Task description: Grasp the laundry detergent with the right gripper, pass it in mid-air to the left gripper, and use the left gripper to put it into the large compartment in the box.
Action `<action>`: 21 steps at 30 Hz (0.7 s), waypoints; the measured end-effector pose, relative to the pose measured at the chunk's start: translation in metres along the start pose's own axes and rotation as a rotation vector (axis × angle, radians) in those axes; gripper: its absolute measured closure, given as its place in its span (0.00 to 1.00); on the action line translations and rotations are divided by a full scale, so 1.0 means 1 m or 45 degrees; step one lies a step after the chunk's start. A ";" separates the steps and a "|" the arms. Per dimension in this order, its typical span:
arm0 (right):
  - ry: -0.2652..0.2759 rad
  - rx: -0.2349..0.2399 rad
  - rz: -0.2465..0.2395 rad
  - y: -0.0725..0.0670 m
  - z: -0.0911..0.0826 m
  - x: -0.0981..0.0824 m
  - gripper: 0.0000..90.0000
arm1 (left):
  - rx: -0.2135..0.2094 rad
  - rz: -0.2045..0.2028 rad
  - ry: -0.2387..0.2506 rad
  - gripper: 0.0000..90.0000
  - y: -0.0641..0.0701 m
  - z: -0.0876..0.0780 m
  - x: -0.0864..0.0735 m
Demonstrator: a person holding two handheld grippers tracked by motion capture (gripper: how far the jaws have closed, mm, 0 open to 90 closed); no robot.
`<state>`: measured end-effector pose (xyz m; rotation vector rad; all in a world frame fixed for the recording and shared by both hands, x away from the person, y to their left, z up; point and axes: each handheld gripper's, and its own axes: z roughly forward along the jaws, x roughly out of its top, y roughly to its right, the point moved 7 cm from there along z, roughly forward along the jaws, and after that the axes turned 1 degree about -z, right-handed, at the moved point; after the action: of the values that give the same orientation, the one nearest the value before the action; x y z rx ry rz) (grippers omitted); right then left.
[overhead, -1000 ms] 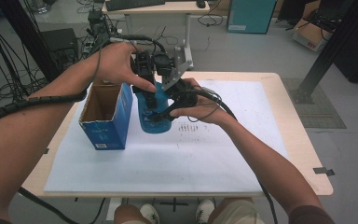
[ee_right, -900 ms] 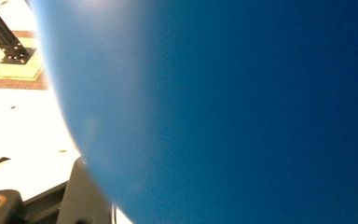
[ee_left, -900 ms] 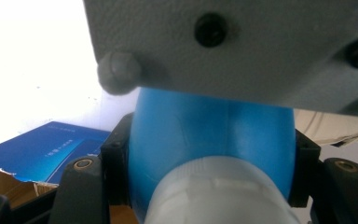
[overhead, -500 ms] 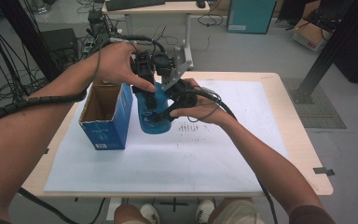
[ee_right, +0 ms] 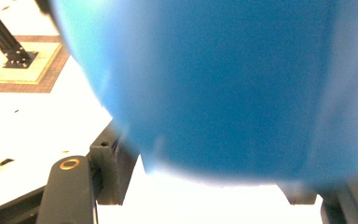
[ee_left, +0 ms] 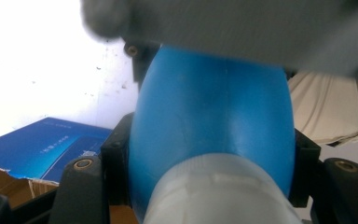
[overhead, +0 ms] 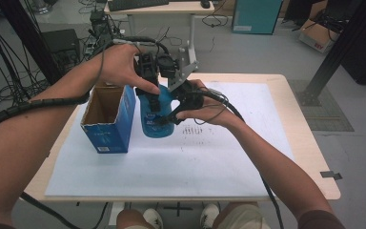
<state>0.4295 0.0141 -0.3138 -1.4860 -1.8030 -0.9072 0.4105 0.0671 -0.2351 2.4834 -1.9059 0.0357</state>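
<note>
Blue plastic bottle (overhead: 156, 114), long axis upright, standing on the white sheet (overhead: 171, 157) just beside the open blue carton (overhead: 108, 118): left gripper (overhead: 150, 98) clamping its upper part from above, right gripper (overhead: 178, 107) clamping its lower body from the right.

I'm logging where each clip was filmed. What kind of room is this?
Probably a lab or workshop: cables trail over the bare grey floor, a black metal frame post stands beside the table, and a second desk carries a keyboard.

print on blue box (overhead: 108, 135) and blue bottle (overhead: 156, 121), all illegible
</note>
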 end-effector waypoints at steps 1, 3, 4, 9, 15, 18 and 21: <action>0.000 0.000 0.000 0.000 0.000 0.000 0.34 | -0.002 -0.018 0.004 0.42 0.000 0.000 0.000; -0.041 -0.013 0.043 -0.003 -0.002 -0.004 0.29 | -0.005 -0.031 0.006 0.42 0.000 -0.001 0.000; -0.048 -0.013 0.054 -0.003 -0.003 -0.005 0.27 | 0.017 -0.004 -0.017 0.42 -0.003 -0.002 -0.001; -0.087 -0.034 0.081 -0.002 -0.011 -0.010 0.20 | 0.016 -0.078 0.014 0.42 -0.003 -0.005 -0.002; -0.184 -0.077 0.116 0.000 -0.024 -0.023 0.09 | 0.052 -0.149 0.010 0.42 -0.009 -0.015 -0.005; -0.228 -0.053 0.194 -0.004 -0.034 -0.028 0.06 | 0.046 -0.201 0.007 0.42 -0.011 -0.021 -0.007; -0.250 -0.083 0.267 -0.007 -0.040 -0.031 0.06 | 0.032 -0.257 0.008 0.42 -0.015 -0.028 -0.010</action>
<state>0.4298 -0.0367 -0.3166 -1.8213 -1.7244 -0.7443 0.4218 0.0810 -0.2070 2.6742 -1.6532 0.0657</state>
